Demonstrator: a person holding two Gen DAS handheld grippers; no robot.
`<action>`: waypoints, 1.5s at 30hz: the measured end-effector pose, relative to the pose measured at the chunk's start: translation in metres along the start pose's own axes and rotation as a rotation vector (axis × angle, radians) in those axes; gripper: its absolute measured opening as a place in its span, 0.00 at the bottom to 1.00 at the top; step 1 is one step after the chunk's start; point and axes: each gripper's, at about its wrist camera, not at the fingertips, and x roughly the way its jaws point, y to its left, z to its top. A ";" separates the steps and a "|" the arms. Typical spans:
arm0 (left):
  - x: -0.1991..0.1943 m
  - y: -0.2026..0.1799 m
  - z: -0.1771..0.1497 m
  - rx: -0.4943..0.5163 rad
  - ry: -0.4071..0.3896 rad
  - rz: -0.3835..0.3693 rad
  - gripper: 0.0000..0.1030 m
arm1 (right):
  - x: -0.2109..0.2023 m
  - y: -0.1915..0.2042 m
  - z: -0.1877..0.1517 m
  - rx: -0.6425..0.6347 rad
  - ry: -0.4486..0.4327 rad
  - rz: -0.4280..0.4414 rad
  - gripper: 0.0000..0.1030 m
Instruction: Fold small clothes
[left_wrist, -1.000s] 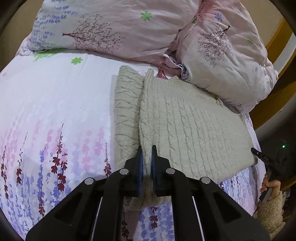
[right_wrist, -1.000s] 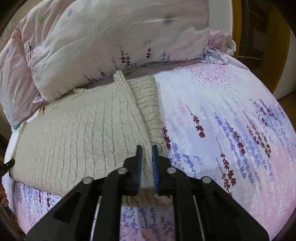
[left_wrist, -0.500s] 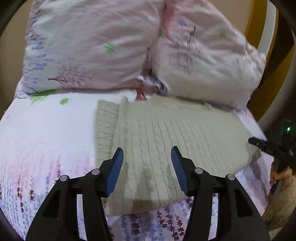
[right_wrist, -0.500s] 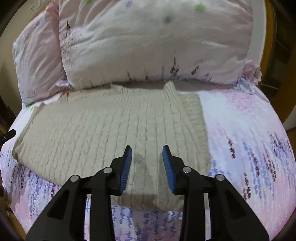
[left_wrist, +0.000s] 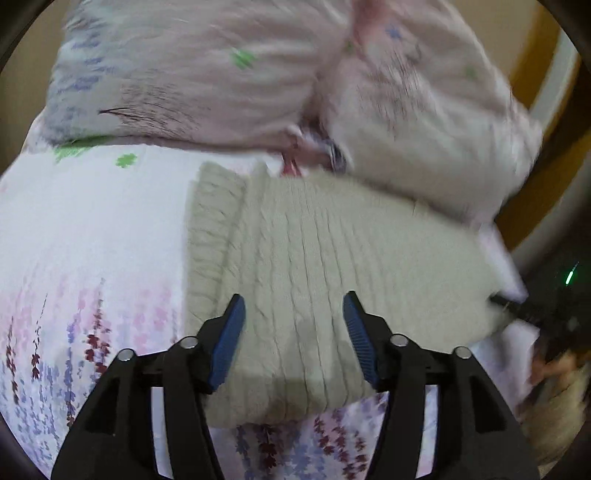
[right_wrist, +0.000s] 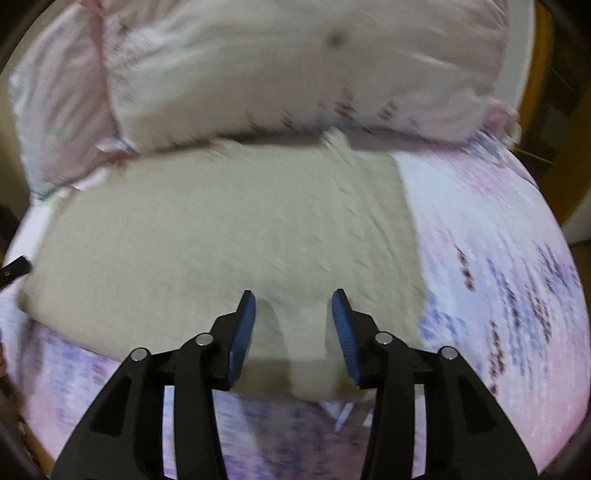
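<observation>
A cream cable-knit sweater (left_wrist: 332, 266) is lying flat on the flowered bedsheet (left_wrist: 85, 236), its far edge tucked just under the pink quilted pillows (left_wrist: 207, 70) piled at the head of the bed. In the left wrist view a narrower ribbed panel, probably a folded-in sleeve, is running along the sweater's left side. In the right wrist view the same garment (right_wrist: 221, 236) is spreading across the middle of the bed, though motion blur is smearing its knit pattern.

The left claw (left_wrist: 293, 306) is hovering over the near hem with its blue pads spread wide, gripping nothing. The right claw (right_wrist: 293, 301) is likewise spread open above the near edge, empty, its shadow falling on the knit just below.

The sweater is looking thick, soft and limp, so it will likely be sagging and draping rather than holding any shape when lifted. The chunky knit should be giving the pads good friction, with little risk of slipping, but a shallow pinch may be catching only the top layer and pulling the fold apart. A sound hold is probably at the two near corners of the hem, biting through all layers, so the near half can be carried toward the far edge. The soft mattress beneath may be yielding under any downward press.
</observation>
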 end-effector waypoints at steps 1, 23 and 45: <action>-0.004 0.008 0.004 -0.041 -0.018 -0.009 0.65 | -0.003 0.007 0.004 -0.015 -0.016 0.010 0.48; 0.032 0.067 0.019 -0.369 0.054 -0.111 0.66 | 0.053 0.089 0.044 -0.201 -0.037 0.077 0.54; 0.046 0.047 0.014 -0.389 0.090 -0.115 0.41 | 0.053 0.090 0.042 -0.204 -0.056 0.089 0.56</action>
